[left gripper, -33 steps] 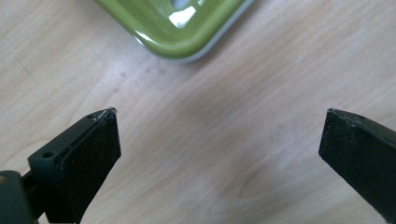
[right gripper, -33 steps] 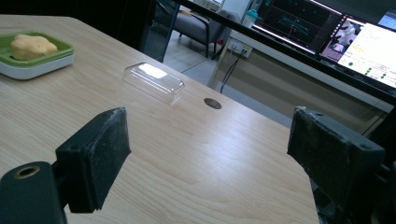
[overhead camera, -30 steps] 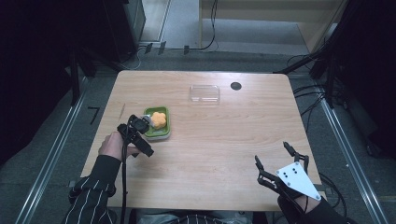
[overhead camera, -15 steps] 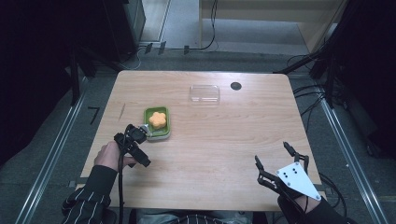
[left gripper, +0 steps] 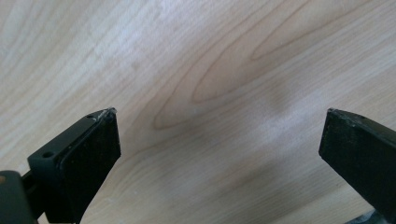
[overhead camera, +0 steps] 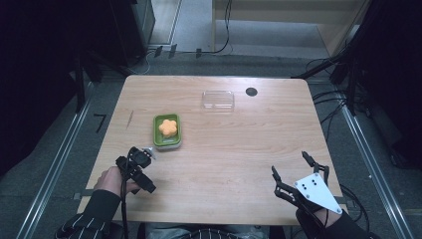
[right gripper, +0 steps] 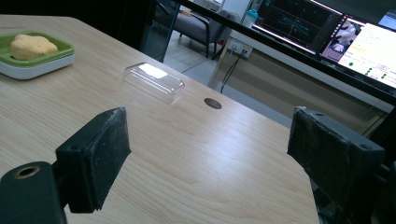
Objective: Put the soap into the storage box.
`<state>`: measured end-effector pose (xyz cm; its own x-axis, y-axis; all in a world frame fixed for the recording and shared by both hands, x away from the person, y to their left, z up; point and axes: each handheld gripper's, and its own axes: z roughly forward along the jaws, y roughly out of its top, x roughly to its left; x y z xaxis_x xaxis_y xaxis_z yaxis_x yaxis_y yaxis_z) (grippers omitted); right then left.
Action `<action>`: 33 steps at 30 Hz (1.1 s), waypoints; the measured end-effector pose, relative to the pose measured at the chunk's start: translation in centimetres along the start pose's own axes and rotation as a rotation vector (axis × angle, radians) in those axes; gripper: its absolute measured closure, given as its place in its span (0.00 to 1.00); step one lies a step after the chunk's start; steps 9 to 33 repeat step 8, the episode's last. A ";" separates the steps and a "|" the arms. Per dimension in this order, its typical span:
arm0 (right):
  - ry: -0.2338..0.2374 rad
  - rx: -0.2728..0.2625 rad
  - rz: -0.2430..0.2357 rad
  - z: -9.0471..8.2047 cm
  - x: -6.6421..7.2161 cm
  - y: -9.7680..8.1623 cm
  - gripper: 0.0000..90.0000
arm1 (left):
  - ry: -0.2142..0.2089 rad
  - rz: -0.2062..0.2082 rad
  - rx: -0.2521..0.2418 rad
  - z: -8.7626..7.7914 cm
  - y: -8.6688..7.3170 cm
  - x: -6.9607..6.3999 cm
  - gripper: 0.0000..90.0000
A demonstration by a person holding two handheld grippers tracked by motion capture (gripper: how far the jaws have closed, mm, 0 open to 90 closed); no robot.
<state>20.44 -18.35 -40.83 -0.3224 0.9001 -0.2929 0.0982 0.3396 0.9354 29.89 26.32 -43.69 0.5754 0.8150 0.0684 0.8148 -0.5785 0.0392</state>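
Both tools gape wide — green tray (overhead camera: pixel 166 130) lies just beyond left tool (overhead camera: pixel 142 158).

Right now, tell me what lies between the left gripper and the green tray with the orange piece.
Nothing: in the high view only bare table separates the left gripper from the green tray.

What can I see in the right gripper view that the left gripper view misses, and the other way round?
Right gripper view: the orange flower-shaped piece lying in the green tray, the clear plastic lid, a dark round spot on the table, and monitors beyond its far edge. Left gripper view: close-up wood grain, nothing more. Both share the wooden table and two wide-apart black jaws with nothing between them.
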 end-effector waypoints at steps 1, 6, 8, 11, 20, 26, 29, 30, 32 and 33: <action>-0.001 -0.001 0.001 0.0 0.0 0.0 0.15 | 0.000 -0.005 -0.012 0.0 -0.2 -0.1 0.00; -0.003 -0.001 -0.003 0.0 0.0 0.0 0.15 | 0.013 -0.012 -0.016 0.5 -0.5 -0.2 0.00; -0.003 -0.002 0.006 0.0 -0.1 -0.1 0.15 | 0.020 -0.012 -0.020 0.6 -0.5 -0.1 0.00; -0.003 -0.002 0.006 0.0 -0.1 -0.1 0.15 | 0.020 -0.012 -0.020 0.6 -0.5 -0.1 0.00; -0.003 -0.002 0.006 0.0 -0.1 -0.1 0.15 | 0.020 -0.012 -0.020 0.6 -0.5 -0.1 0.00; -0.003 -0.002 0.006 0.0 -0.1 -0.1 0.15 | 0.020 -0.012 -0.020 0.6 -0.5 -0.1 0.00; -0.003 -0.002 0.006 0.0 -0.1 -0.1 0.15 | 0.020 -0.012 -0.020 0.6 -0.5 -0.1 0.00; -0.003 -0.002 0.006 0.0 -0.1 -0.1 0.15 | 0.020 -0.012 -0.020 0.6 -0.5 -0.1 0.00; -0.003 -0.002 0.006 0.0 -0.1 -0.1 0.15 | 0.020 -0.012 -0.020 0.6 -0.5 -0.1 0.00; -0.003 -0.002 0.006 0.0 -0.1 -0.1 0.15 | 0.020 -0.012 -0.020 0.6 -0.5 -0.1 0.00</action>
